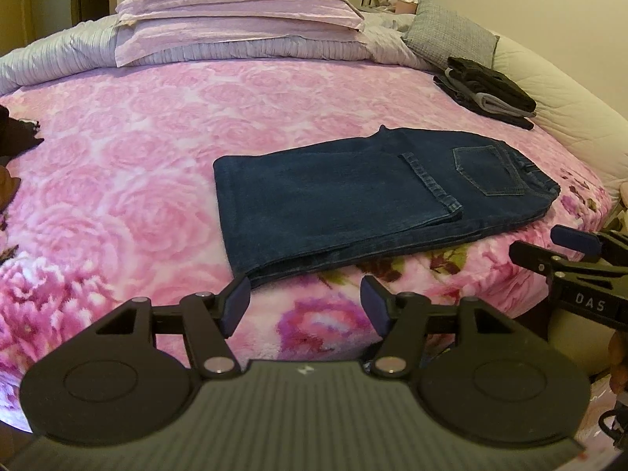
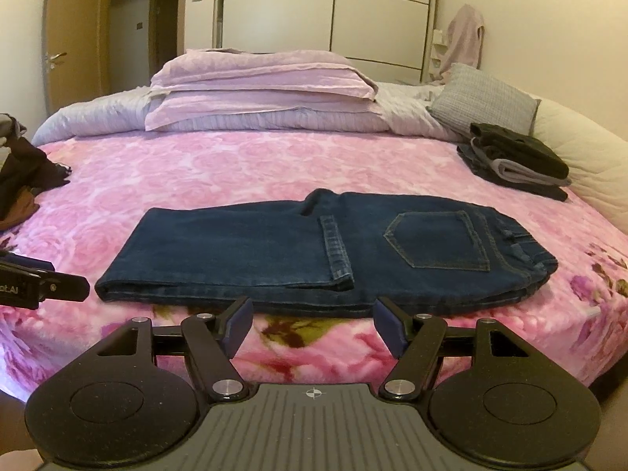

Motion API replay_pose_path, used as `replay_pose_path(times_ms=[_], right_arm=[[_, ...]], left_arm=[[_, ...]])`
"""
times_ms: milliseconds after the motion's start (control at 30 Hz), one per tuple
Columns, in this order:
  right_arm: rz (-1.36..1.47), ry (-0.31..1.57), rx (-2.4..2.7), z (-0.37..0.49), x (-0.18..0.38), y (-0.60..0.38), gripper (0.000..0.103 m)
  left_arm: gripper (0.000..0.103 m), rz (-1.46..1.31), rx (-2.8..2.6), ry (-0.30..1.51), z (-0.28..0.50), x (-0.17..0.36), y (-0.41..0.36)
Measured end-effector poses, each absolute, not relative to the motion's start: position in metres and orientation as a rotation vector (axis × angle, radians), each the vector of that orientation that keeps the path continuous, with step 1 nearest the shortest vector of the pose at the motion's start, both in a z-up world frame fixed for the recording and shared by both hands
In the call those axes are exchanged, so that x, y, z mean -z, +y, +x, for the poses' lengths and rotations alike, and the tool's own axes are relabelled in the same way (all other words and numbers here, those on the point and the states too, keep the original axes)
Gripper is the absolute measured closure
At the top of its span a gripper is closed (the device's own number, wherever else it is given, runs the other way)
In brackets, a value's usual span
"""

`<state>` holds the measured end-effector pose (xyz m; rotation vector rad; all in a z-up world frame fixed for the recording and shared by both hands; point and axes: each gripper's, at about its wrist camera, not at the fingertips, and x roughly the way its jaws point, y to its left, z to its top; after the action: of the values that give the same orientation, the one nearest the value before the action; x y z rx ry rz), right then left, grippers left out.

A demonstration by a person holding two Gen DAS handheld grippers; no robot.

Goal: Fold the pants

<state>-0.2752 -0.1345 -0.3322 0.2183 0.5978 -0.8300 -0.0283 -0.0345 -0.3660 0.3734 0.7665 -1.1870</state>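
Dark blue jeans [image 1: 353, 200] lie folded on the pink floral blanket, leg hems laid over the seat, back pocket up and waistband to the right; the right wrist view shows the same jeans [image 2: 314, 251]. My left gripper [image 1: 305, 302] hovers open just in front of their near left corner, holding nothing. My right gripper [image 2: 312, 324] is open too, close to the jeans' near edge, empty. In the left wrist view the right gripper [image 1: 557, 247] pokes in at the right edge. The left gripper [image 2: 43, 284] shows at the left edge of the right wrist view.
A stack of folded dark clothes [image 2: 514, 161] sits at the bed's far right by a grey cushion [image 2: 482, 100]. Lilac pillows [image 2: 259, 86] lie at the head. Unfolded dark garments [image 2: 23, 180] are heaped at the left edge. Behind stand a wardrobe [image 2: 333, 11] and a door [image 2: 74, 35].
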Motion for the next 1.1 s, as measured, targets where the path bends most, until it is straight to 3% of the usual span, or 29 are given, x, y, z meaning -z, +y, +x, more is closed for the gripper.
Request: replay_pose_path(times_ms=[233, 867, 967, 1000, 1100], right_arm=[[0.092, 0.648, 0.678, -0.23, 0.348, -0.121, 0.038], [-0.712, 0.765, 0.282, -0.11, 0.461, -0.076, 0.04], [-0.757, 0.76, 0.254, -0.098, 0.471, -0.077, 0.056], [-0.748, 0.766, 0.254, -0.093, 0.473, -0.079, 0.068], [-0.719, 0.743, 0.286, -0.086, 0.475, -0.084, 0.086]], left_arm=[[0.045, 0.344, 1.111, 0.817, 0.01, 0.384, -0.023], [0.045, 0.263, 0.934, 0.953, 0.098, 0.422, -0.009], [0.045, 0.257, 0.93, 0.957, 0.101, 0.422, -0.014], [0.045, 0.255, 0.93, 0.954, 0.102, 0.421, -0.016], [0.045, 0.219, 0.924, 0.945, 0.107, 0.414, -0.018]])
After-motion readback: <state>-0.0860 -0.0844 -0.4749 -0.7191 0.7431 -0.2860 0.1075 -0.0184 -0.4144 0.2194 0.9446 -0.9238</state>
